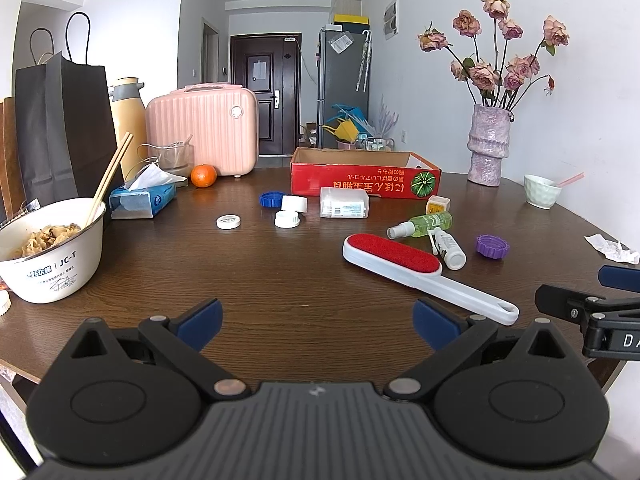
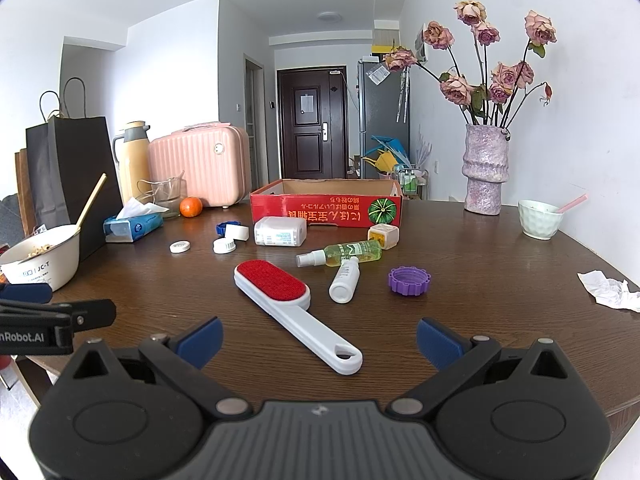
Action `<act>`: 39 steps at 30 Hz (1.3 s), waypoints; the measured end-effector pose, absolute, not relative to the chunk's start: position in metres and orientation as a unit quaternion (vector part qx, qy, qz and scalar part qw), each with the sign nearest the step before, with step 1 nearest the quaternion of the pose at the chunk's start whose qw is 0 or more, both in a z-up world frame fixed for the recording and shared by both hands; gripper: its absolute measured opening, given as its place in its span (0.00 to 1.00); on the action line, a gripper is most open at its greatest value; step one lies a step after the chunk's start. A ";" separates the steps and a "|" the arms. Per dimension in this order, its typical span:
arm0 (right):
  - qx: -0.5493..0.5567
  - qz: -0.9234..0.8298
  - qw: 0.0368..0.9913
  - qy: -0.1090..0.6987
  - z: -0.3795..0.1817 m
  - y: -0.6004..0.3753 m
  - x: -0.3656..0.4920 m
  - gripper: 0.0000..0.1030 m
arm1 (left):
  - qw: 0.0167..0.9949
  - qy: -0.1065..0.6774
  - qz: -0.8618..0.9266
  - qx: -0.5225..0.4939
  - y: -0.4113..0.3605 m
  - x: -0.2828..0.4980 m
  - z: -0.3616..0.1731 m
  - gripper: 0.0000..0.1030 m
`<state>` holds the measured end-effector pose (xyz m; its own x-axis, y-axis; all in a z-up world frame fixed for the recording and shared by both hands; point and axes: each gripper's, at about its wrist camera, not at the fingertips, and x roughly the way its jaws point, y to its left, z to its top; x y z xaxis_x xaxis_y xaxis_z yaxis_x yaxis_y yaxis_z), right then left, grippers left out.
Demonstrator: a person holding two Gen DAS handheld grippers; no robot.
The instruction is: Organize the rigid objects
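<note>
Both grippers hover over the near edge of the dark wooden bench (image 2: 500,280), the left gripper (image 1: 318,322) and right gripper (image 2: 319,338) each with jaws spread wide and holding nothing. A lint brush (image 2: 288,300) lies just ahead of the right gripper, handle toward it. Beyond it lie a green spray bottle (image 2: 344,254), a white bottle (image 2: 345,280) and a purple cap (image 2: 409,280). A red cardboard box (image 2: 326,206) stands open at the far side, a white box (image 2: 280,231) just before it.

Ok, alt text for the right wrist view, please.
The open right gripper hovers low over a dark wooden table, with a red-padded white lint brush just ahead. Beyond lie small bottles, loose caps and an open red cardboard box.
</note>
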<state>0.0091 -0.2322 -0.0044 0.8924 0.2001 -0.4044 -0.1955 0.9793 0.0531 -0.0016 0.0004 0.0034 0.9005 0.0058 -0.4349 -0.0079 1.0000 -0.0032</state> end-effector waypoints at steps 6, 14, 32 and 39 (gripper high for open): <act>0.006 0.102 0.973 0.208 -0.004 -0.232 0.009 1.00 | 0.975 0.223 0.004 -0.003 0.001 -0.002 0.003 1.00; 0.005 0.102 0.973 0.208 -0.004 -0.232 0.009 1.00 | 0.975 0.222 0.003 -0.003 0.001 -0.002 0.004 1.00; 0.002 0.107 0.970 0.219 -0.004 -0.230 0.029 1.00 | 0.972 0.236 0.008 -0.003 0.003 0.025 0.002 1.00; 0.003 0.106 0.968 0.227 -0.006 -0.230 0.042 1.00 | 0.970 0.243 0.008 -0.002 0.001 0.039 -0.002 1.00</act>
<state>0.0417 -0.2296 -0.0063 0.8744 0.2062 -0.4392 -0.2036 0.9776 0.0536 0.0387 0.0015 -0.0018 0.8821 0.0141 -0.4708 -0.0160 0.9999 -0.0001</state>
